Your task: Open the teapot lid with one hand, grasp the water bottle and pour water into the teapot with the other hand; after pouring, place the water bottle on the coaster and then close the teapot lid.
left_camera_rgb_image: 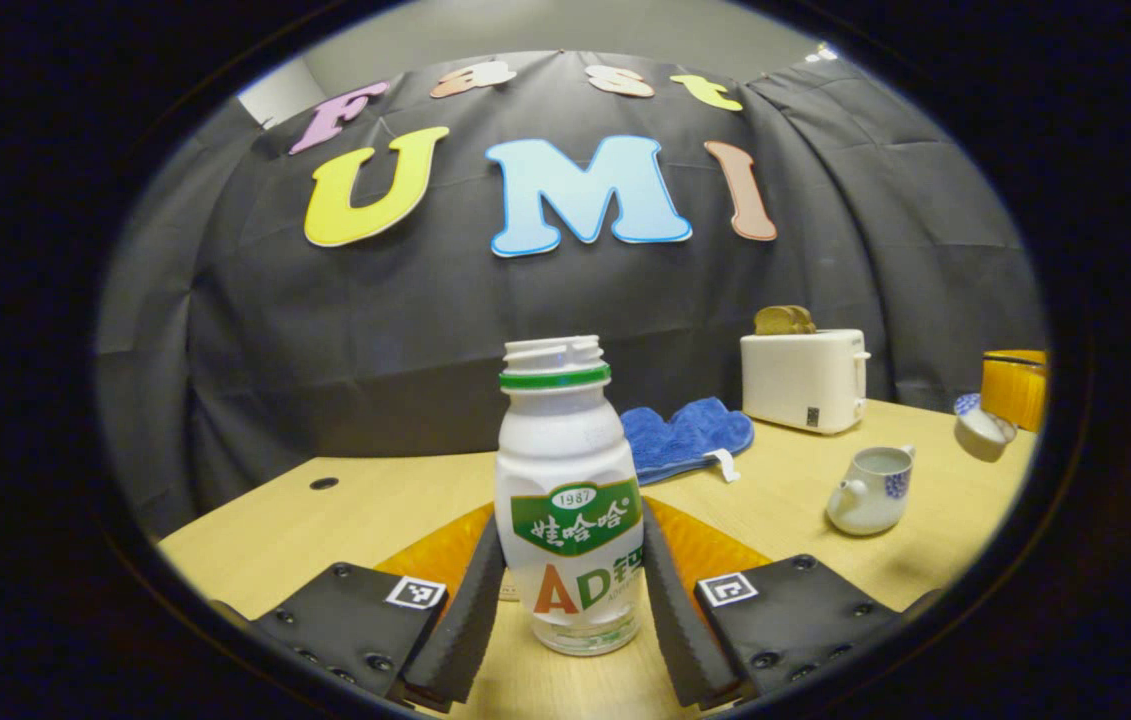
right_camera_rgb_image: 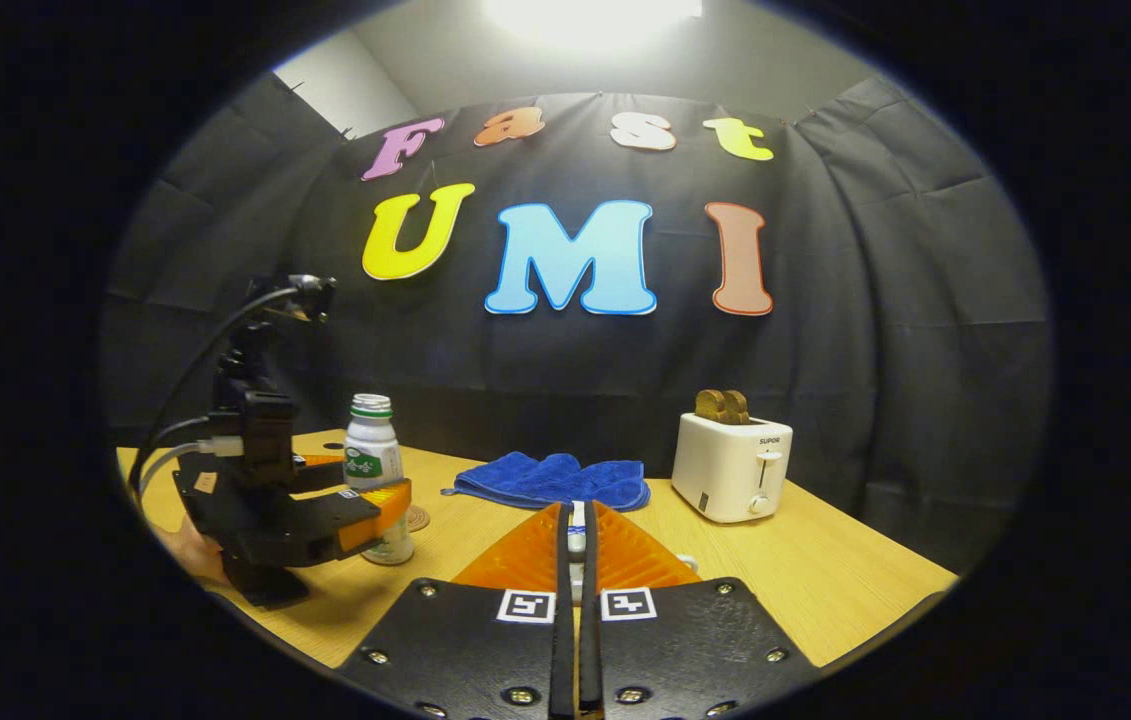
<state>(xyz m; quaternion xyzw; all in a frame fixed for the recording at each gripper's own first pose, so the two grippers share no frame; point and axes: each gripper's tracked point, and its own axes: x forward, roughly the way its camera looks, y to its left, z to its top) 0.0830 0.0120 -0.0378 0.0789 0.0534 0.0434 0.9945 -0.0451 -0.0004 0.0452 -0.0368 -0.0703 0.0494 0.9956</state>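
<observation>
A white water bottle [left_camera_rgb_image: 570, 500] with a green label and no cap stands between the fingers of my left gripper [left_camera_rgb_image: 571, 515], which press on both its sides. Its base seems to rest on the table. In the right gripper view the same bottle [right_camera_rgb_image: 372, 450] sits in the left gripper [right_camera_rgb_image: 365, 510], beside a round coaster [right_camera_rgb_image: 416, 518]. The white teapot [left_camera_rgb_image: 870, 490] stands open at the right. Its lid [left_camera_rgb_image: 983, 428] hangs above and right of it, pinched by my right gripper [right_camera_rgb_image: 575, 512], whose jaws are nearly together on the lid [right_camera_rgb_image: 577, 520].
A white toaster [left_camera_rgb_image: 805, 380] with bread in it stands at the back right. A blue cloth [left_camera_rgb_image: 685, 435] lies left of it. The wooden table [left_camera_rgb_image: 325, 520] has a small hole [left_camera_rgb_image: 323, 483] at the back left. A hand [right_camera_rgb_image: 190, 555] holds the left gripper.
</observation>
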